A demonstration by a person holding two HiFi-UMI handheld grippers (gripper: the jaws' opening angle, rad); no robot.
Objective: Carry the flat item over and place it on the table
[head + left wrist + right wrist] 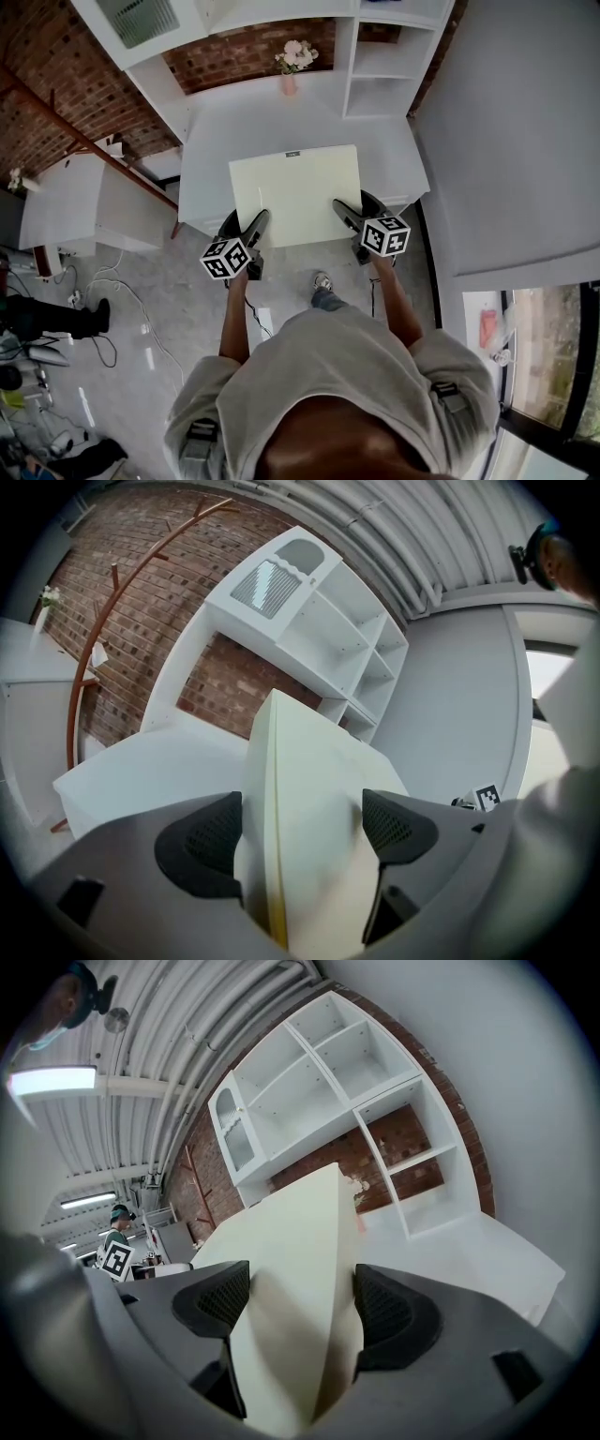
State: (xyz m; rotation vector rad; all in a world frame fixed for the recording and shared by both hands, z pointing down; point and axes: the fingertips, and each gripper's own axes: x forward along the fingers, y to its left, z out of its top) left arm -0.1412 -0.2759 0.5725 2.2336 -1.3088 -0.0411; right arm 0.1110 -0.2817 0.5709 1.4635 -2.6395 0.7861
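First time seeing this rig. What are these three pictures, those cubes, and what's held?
No robot here: a person holds a hand-held two-jaw tool in each hand. The head view comes from a camera on the person's head, looking down at the left tool and right tool. The marker cubes are part of the tools. The other two pictures come from a camera riding on each tool, looking along its jaws. Both tools are closed on the near edge of one pale flat board. The board lies over a white table with its near edge past the table's front; I can't tell if it touches. A vase of flowers stands at the table's far side.
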